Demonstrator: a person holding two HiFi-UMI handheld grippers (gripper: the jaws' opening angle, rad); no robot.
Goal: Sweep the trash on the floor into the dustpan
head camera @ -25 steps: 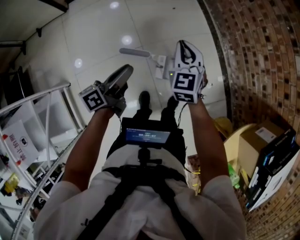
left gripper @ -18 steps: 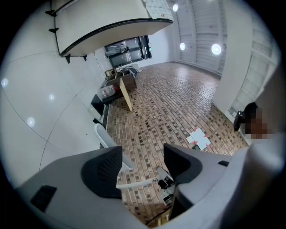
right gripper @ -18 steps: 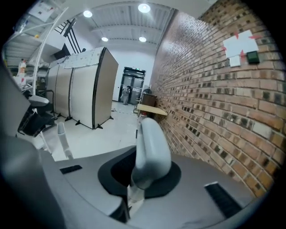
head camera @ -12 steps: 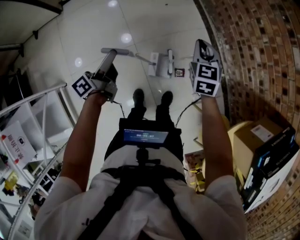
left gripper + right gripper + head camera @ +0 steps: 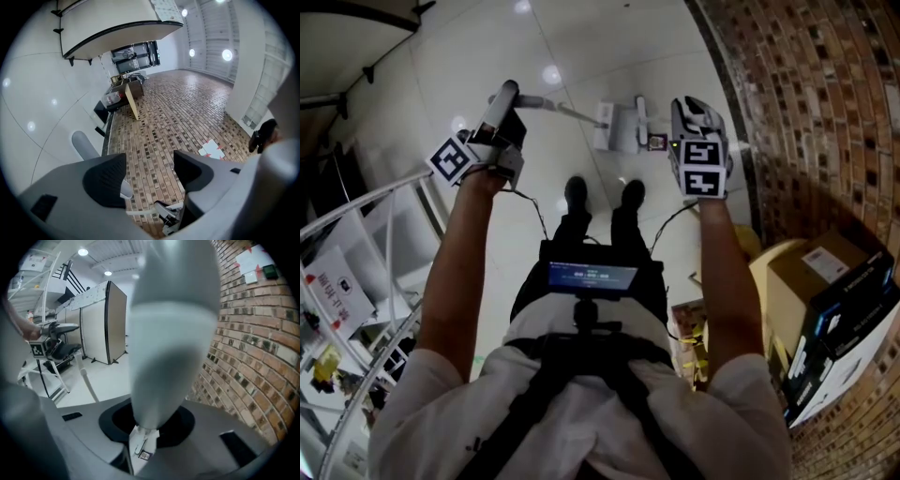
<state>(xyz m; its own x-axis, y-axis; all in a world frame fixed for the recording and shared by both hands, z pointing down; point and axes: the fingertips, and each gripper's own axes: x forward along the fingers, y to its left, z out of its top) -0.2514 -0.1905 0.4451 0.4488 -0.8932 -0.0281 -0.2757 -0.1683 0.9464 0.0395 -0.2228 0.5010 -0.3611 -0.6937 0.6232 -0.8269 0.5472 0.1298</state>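
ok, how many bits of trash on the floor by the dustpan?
1. A small dark square piece lies on the floor right beside the dustpan, on its right in the head view. More may be hidden.

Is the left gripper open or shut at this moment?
Open. The left gripper has just been opening; its fingers stand wide apart, gripping nothing.

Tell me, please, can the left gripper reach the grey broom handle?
Probably yes: the left gripper, jaws just opened wide, has the broom handle right beyond one jaw, with nothing in between.
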